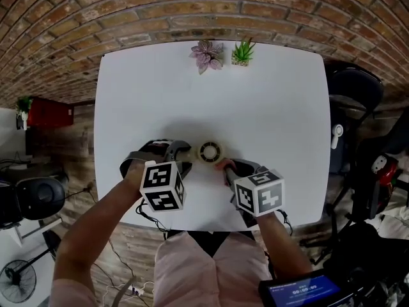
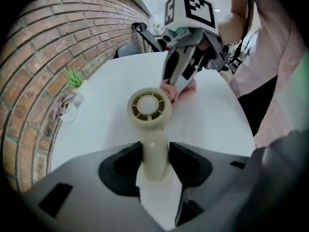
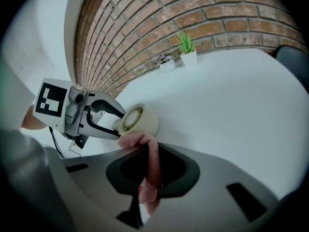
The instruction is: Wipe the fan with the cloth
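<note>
A small cream hand-held fan [image 1: 209, 151] lies over the white table [image 1: 268, 107] near its front edge. My left gripper [image 2: 153, 164] is shut on the fan's handle [image 2: 154, 156], and the round grilled head [image 2: 149, 106] points away from it. My right gripper [image 3: 147, 170] is shut on a pink cloth [image 3: 148, 166]. The bunched end of the cloth [image 2: 179, 89] rests against the side of the fan head [image 3: 137, 120]. In the head view the right gripper [image 1: 231, 171] sits just right of the fan and the left gripper [image 1: 179, 160] just left of it.
Two small potted plants [image 1: 206, 54] [image 1: 242, 52] stand at the table's far edge by the brick wall. A dark chair [image 1: 354, 88] is off the table's right side, and a floor fan [image 1: 16, 281] and a red box [image 1: 48, 112] are on the left.
</note>
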